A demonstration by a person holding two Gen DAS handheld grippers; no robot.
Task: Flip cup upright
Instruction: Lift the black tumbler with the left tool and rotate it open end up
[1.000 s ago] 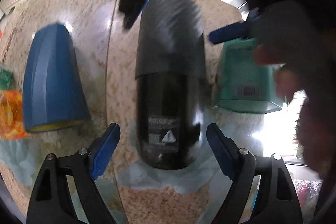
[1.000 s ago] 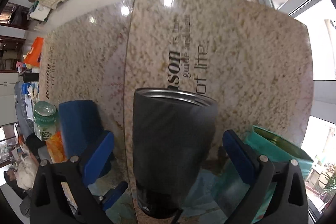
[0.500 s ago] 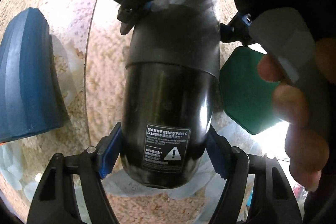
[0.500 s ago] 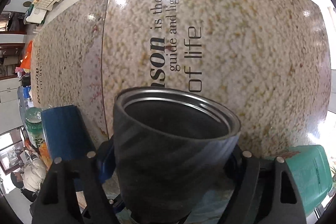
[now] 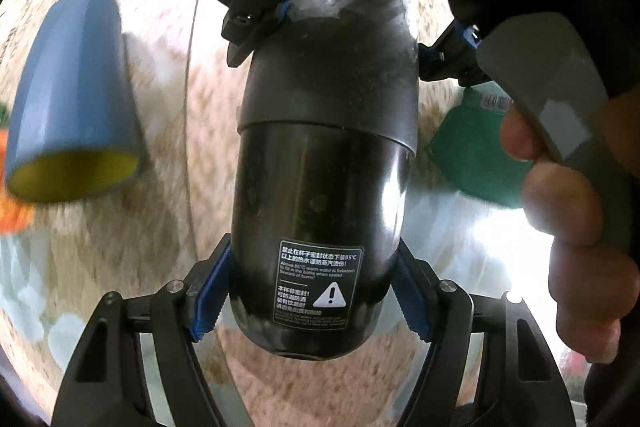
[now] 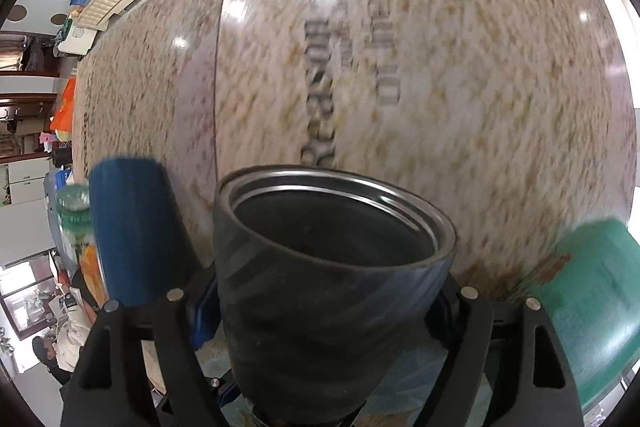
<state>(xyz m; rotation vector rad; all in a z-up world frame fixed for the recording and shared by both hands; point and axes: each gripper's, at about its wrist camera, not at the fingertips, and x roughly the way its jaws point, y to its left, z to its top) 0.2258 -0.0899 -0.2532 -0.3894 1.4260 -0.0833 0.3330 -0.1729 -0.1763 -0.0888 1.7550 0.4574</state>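
Black cup [image 5: 320, 187] now tilted further, pinched by both left tool [image 5: 312, 303] and right tool [image 6: 320, 311].

**Both grippers clamping at once**

We are squeezing our left gripper [image 5: 310, 299] shut on the black cup [image 5: 320, 187] near its base, while our right gripper [image 6: 320, 311] is pinching its sleeved upper body.
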